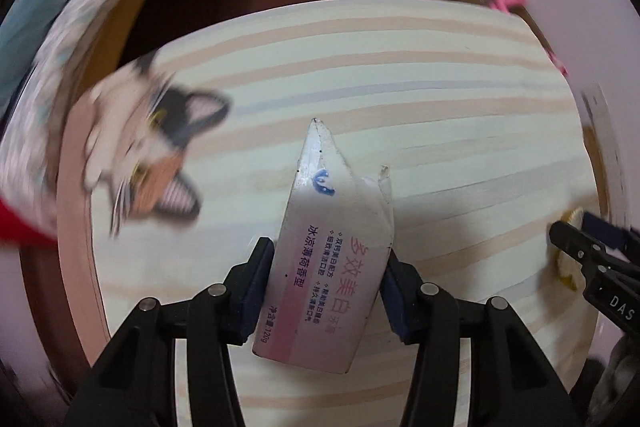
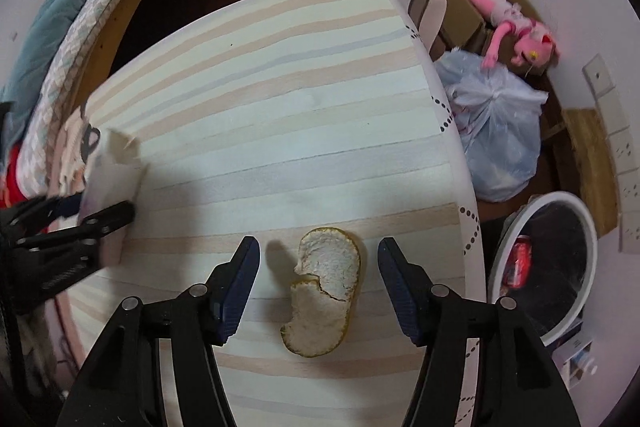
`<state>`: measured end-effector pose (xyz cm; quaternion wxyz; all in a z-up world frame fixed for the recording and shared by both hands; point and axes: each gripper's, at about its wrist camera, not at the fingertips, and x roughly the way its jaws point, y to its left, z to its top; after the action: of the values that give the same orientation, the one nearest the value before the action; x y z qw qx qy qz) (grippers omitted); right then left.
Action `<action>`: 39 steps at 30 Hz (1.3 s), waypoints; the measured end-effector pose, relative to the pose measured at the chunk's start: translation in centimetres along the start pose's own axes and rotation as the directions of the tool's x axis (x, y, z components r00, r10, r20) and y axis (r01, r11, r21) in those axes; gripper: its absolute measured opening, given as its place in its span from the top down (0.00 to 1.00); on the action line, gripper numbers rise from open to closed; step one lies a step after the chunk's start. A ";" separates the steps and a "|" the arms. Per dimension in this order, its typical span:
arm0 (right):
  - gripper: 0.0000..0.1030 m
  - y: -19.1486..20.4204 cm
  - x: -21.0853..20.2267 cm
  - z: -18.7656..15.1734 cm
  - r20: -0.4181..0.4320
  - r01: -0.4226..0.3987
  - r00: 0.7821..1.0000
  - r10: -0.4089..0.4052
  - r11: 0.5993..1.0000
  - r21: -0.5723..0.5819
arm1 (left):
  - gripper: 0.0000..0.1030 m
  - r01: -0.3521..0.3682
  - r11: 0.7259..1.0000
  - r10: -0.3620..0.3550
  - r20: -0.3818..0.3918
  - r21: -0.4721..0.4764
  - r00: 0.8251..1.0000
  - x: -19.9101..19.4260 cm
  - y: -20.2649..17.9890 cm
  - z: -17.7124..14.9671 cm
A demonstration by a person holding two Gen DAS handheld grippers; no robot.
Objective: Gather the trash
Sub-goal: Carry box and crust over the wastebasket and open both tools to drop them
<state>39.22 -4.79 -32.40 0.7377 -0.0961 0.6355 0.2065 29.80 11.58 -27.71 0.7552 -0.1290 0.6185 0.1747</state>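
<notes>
In the middle of the left wrist view, the left tool (image 1: 326,263) is clamped on a torn toothpaste box (image 1: 328,267). The box is white and pink with red and blue writing. Its ripped end points up toward the middle of the frame. Under it is the striped tabletop (image 1: 400,67). A cat picture (image 1: 156,155) shows blurry at the left edge of the tabletop.

In the lower middle of the right wrist view, the right tool (image 2: 318,283) has its two fingers wide apart. An orange peel (image 2: 324,291) lies flat on the tabletop (image 2: 280,87) between them, white side up, and touches neither finger. At the lower right, off the tabletop, stands a white bin (image 2: 548,267) with a red thing inside. Above it sits a pale blue bag (image 2: 496,131). A pink toy (image 2: 504,11) lies in the upper right.
</notes>
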 end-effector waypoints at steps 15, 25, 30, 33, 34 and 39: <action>0.67 2.3 -0.4 -1.2 0.093 0.188 0.979 -0.180 0.978 -0.093 | 0.57 -0.107 0.993 0.112 0.144 -0.040 0.983 -1.4 -0.8 -4.3; 0.69 4.1 -3.6 -4.9 0.138 0.105 0.987 -0.085 0.984 -0.143 | 0.57 -0.116 0.991 0.131 0.250 -0.073 0.959 -8.0 -0.9 -10.3; 0.70 4.0 -7.3 -8.8 0.167 0.024 0.986 0.000 0.989 -0.143 | 0.57 -0.091 0.990 0.118 0.277 -0.107 0.954 -11.5 -1.0 -13.6; 0.70 4.0 -10.2 -11.8 0.189 -0.021 0.981 0.051 0.988 -0.155 | 0.57 -0.078 0.991 0.107 0.302 -0.108 0.947 -13.7 -1.5 -15.1; 0.70 3.8 -10.8 -12.4 0.194 -0.034 0.979 0.064 0.987 -0.155 | 0.57 -0.067 0.992 0.097 0.310 -0.107 0.946 -14.4 -1.8 -15.7; 0.70 2.5 -16.2 -16.8 0.245 -0.106 0.959 0.144 0.981 -0.162 | 0.57 -0.037 0.998 0.054 0.349 -0.056 0.936 -17.3 -4.5 -17.7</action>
<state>21.30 -12.31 -19.20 0.7898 -0.0828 0.5229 0.3098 13.00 -1.60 -14.38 0.8455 -0.0998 0.4728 0.2271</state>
